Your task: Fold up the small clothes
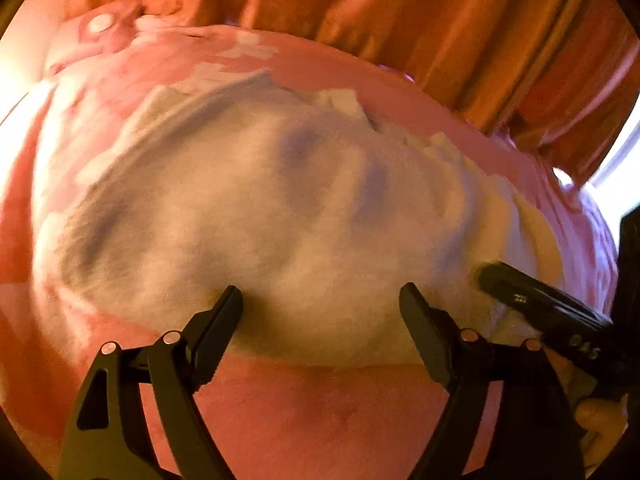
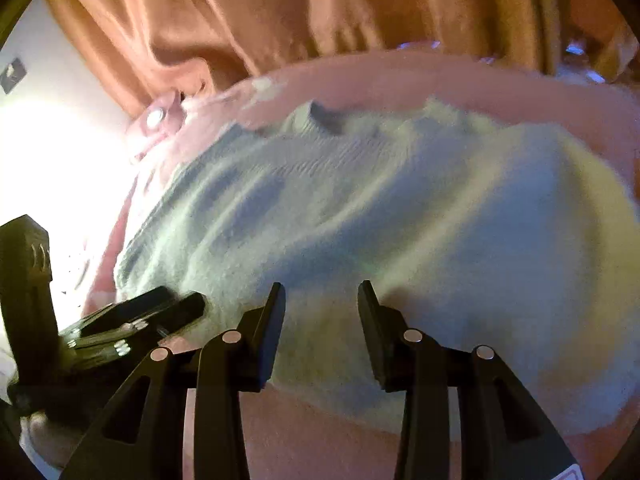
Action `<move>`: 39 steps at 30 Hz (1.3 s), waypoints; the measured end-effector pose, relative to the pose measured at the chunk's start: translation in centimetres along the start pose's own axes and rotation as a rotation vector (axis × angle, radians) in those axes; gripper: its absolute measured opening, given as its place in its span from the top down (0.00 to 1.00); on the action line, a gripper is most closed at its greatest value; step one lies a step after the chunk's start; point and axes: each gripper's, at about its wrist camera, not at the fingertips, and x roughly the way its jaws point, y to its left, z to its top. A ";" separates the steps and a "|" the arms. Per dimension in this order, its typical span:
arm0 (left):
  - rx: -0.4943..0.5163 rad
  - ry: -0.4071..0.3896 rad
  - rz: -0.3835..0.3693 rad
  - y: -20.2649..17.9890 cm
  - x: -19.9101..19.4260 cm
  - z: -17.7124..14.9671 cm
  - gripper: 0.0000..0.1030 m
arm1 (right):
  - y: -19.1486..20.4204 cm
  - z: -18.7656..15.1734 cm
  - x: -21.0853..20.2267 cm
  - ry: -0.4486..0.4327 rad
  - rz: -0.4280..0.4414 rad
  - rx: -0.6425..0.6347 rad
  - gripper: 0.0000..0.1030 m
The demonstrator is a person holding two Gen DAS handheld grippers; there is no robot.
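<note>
A white fuzzy knit garment lies spread with wrinkles on a pink bedcover. My left gripper is open, its fingertips over the garment's near edge, holding nothing. The right gripper's fingers show at the right of the left wrist view, resting on the garment. In the right wrist view the same garment fills the middle. My right gripper is open over its near edge, empty. The left gripper shows at the lower left there.
An orange curtain hangs behind the bed, also in the right wrist view. A pink pillow or cushion with a button sits at the far left. Bright light comes from the left.
</note>
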 end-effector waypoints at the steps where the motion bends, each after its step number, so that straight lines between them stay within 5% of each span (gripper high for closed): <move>1: -0.031 -0.010 0.000 1.1 -0.6 0.0 0.24 | -0.5 -0.4 -0.9 -0.015 -0.026 0.003 0.60; 6: -0.242 -0.039 -0.027 7.3 -3.6 -0.8 0.19 | -4.9 -4.7 -6.0 -0.007 -0.040 0.137 0.49; 13: -0.474 0.029 -0.055 12.5 -2.8 -2.5 0.18 | -10.3 -8.9 -5.5 0.108 -0.096 0.319 0.49; 18: -0.487 -0.014 -0.044 12.5 -2.7 -2.0 0.18 | -12.1 -6.1 -6.7 -0.074 -0.193 0.319 0.55; 20: -0.519 -0.030 -0.044 12.9 -2.2 -1.9 0.16 | -12.8 -5.7 -6.3 -0.066 -0.213 0.334 0.58; 27: -0.615 -0.121 -0.039 14.0 -1.3 -0.4 0.07 | -10.2 -7.8 -8.7 -0.055 -0.255 0.309 0.52; 31: -0.597 -0.144 -0.029 13.3 -0.2 0.9 0.07 | -5.3 -6.2 -8.9 -0.088 -0.144 0.159 0.49; 34: -0.642 -0.178 -0.053 13.4 0.0 1.1 0.17 | -1.8 -3.0 -7.0 -0.121 -0.052 0.060 0.49; 36: -0.666 -0.203 -0.106 13.8 0.2 1.1 0.45 | 0.2 -0.7 -4.9 -0.143 0.002 0.012 0.49; 37: -0.671 -0.198 -0.139 13.9 0.4 1.1 0.68 | 0.9 0.3 -3.4 -0.135 0.011 -0.017 0.49; 39: -0.665 -0.203 -0.154 13.5 0.2 1.3 0.76 | 1.8 1.6 0.3 -0.081 0.033 -0.036 0.49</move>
